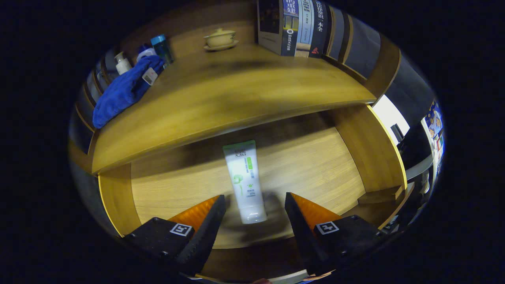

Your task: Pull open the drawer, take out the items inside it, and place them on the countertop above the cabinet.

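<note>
Inside the open wooden drawer (311, 157), a white plastic tube (245, 181) with green label lies flat, its cap end between the spread fingers of the gripper (255, 203), untouched; print illegible.

Pulled open: wooden drawer (315, 157), below the countertop (221, 98). Lying flat on its floor, white tube (245, 183) with green end, cap between the spread fingers.

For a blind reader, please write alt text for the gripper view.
A white tube lies in the open drawer, its cap end between the open gripper fingers. Above is the countertop with a blue cloth, bottles, a lidded cup and books.
</note>
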Available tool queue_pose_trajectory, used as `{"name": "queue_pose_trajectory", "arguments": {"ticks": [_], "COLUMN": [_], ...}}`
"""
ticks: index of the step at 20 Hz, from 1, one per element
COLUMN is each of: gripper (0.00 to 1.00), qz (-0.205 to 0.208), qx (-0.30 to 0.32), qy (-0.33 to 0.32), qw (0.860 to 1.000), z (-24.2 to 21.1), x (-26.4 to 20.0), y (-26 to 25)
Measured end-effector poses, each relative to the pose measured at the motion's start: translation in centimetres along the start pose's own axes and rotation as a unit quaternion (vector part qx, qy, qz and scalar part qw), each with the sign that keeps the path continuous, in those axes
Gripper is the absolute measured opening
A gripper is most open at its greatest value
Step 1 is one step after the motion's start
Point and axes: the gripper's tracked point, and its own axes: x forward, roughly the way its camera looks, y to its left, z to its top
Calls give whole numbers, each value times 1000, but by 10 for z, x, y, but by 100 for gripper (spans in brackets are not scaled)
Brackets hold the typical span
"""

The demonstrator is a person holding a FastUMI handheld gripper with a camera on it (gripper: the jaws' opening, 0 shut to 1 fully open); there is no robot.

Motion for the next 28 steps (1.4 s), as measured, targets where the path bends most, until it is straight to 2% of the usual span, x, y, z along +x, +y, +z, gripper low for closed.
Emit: {"name": "queue_pose_trajectory", "arguments": {"ticks": [8,10,15,17,21,25,28], "gripper": [99,85,51,46,46,46,46], "qz": [37,48,18,13,8,-24,-57], "qx": [13,21,27,12,5,5,0], "qy": [38,42,22,14,-26,-49,-67], "qw": [998,998,999,1000,1000,998,996], "z": [-12,-19,-29,-38,-36,-25,-25], "x": [13,12,3,-8,-45,-73,-95], "y": [46,58,63,64,50,55,38]}}
